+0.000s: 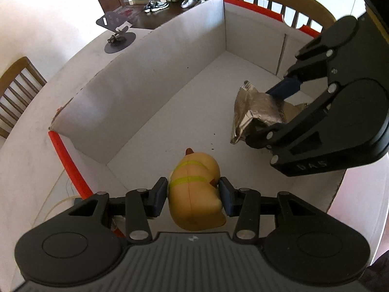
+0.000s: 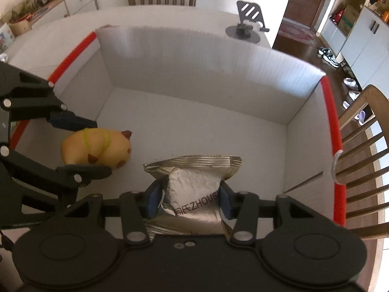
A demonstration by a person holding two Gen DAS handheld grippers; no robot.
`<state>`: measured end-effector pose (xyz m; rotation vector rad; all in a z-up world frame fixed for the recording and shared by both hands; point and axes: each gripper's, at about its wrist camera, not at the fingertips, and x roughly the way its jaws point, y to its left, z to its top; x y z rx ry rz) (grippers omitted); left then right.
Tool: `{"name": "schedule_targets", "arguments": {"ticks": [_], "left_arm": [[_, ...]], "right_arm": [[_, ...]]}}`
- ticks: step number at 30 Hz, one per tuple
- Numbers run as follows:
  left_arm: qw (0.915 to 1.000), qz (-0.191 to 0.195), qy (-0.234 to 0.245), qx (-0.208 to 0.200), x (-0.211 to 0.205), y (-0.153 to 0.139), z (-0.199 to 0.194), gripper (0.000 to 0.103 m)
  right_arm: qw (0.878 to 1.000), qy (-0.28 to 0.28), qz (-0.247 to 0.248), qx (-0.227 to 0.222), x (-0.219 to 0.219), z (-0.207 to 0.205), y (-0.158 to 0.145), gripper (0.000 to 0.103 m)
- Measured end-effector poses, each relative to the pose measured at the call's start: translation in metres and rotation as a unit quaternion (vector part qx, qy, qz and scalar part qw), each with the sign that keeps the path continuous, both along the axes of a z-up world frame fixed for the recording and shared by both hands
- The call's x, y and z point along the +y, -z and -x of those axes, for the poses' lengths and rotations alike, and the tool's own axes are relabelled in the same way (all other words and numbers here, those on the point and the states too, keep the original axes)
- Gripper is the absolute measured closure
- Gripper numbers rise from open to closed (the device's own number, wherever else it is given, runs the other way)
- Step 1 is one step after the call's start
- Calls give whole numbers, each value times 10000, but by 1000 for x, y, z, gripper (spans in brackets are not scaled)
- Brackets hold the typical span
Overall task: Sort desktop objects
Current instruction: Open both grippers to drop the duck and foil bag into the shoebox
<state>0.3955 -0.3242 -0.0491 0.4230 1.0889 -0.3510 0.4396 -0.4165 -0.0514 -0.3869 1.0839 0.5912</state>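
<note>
My left gripper (image 1: 194,194) is shut on a yellow hamster toy (image 1: 194,194) with green stripes, held inside a white cardboard box (image 1: 145,92) with red edge tape. My right gripper (image 2: 192,199) is shut on a silver foil snack packet (image 2: 194,185), also inside the box. In the left wrist view the right gripper (image 1: 272,114) holds the foil packet (image 1: 252,112) at the right. In the right wrist view the left gripper (image 2: 94,148) holds the toy (image 2: 97,148) at the left. Whether either object touches the box floor I cannot tell.
The box stands on a white table (image 1: 29,150). A dark phone stand (image 1: 119,34) sits on the table beyond the box; it also shows in the right wrist view (image 2: 248,22). Wooden chairs (image 2: 364,150) surround the table.
</note>
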Motion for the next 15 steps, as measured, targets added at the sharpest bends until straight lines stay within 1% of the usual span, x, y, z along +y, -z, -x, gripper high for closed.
{"name": "schedule_targets", "arguments": {"ticks": [6,12,13,15], "left_arm": [[9999,-138,40,-41,-3,2,1,58],[9999,-141,17,-59,-2,2,3,58],[9999,-131,10,-64,-1,1,4,58],[9999,-120,-11,-86,-2,2,0,56]], "right_arm": [[10000,25,33,87,2,-4,2,55],[10000,-15,18,84,0,-3,0,54],[10000,-30,17,62,0,-2,-1,53],[10000,-47,7,27,0,-1,-3,47]]}}
